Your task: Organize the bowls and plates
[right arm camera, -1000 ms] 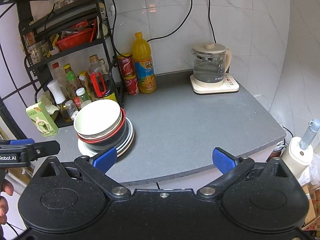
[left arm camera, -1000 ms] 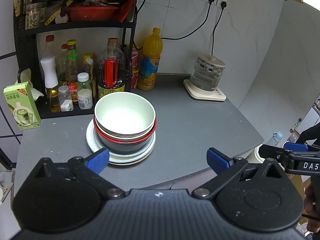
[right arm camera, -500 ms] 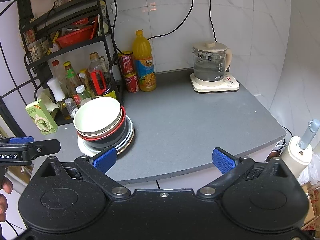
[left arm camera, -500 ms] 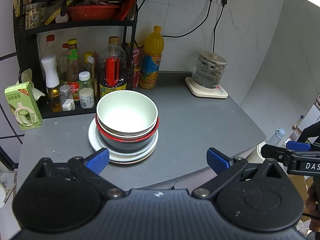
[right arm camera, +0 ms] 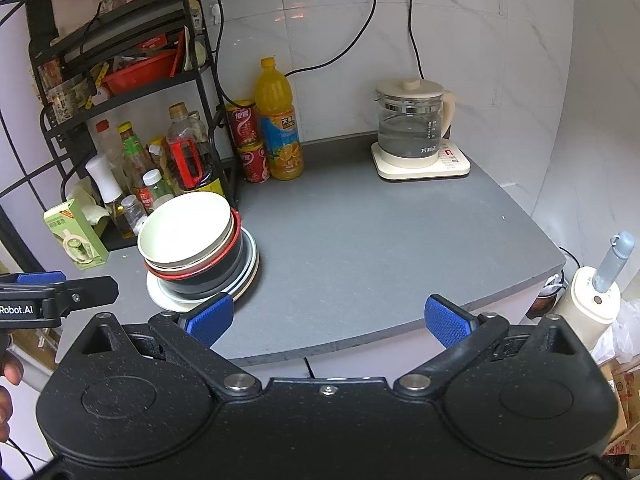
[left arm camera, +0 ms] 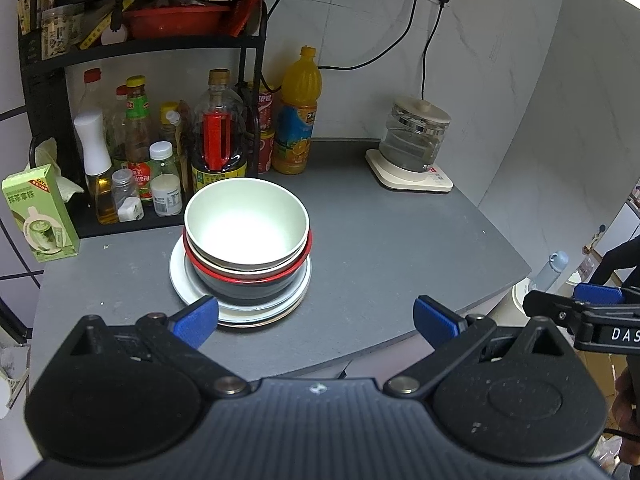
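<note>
1. Tongs first: my left tongs [left arm camera: 316,318] and right tongs [right arm camera: 326,316] both stand spread wide and hold nothing, hanging at the near edge of the desk [right arm camera: 380,240].
2. Ahead of the left tongs, just past its left pad, the bowls [left arm camera: 247,232] sit nested: a pale one on top, a red-rimmed one, a dark one beneath.
3. They rest on stacked plates [left arm camera: 184,284], to the front-left of my right tongs.
4. I judge this fits either a finished stack or one waiting to be sorted apart; I cannot tell which.
5. Any approach needs care near the bottles [left arm camera: 140,148] beyond the stack.
</note>
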### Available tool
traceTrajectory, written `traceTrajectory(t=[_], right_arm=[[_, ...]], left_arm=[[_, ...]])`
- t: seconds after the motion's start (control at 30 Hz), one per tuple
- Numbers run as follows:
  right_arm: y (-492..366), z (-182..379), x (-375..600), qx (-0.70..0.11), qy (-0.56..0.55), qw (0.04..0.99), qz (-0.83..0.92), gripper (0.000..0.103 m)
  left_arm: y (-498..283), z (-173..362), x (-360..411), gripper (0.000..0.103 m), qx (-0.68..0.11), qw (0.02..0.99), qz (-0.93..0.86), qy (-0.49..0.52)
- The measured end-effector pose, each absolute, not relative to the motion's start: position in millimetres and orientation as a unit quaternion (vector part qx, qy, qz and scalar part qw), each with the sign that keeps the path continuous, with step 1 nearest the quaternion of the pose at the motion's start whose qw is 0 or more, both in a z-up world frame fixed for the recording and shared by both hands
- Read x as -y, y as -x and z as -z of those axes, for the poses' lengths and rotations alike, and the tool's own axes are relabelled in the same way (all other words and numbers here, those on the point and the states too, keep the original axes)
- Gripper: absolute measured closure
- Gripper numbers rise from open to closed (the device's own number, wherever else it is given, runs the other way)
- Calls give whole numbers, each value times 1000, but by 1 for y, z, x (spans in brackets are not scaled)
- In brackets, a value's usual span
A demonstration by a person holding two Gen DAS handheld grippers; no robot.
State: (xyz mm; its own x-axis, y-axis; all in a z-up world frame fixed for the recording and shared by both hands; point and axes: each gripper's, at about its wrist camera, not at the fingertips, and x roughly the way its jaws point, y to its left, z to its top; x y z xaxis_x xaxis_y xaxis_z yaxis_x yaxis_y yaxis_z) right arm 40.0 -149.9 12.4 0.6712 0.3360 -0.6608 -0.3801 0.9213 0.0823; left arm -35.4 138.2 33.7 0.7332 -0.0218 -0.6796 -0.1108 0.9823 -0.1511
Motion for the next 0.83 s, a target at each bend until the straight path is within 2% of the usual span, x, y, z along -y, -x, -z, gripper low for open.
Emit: traceTrajectory(t=[0.83], right_arm=[[-47,-8,159,-360,24,912,-193,0]], left_arm=[[28,-31,-132,1,-369,925,-26,86]])
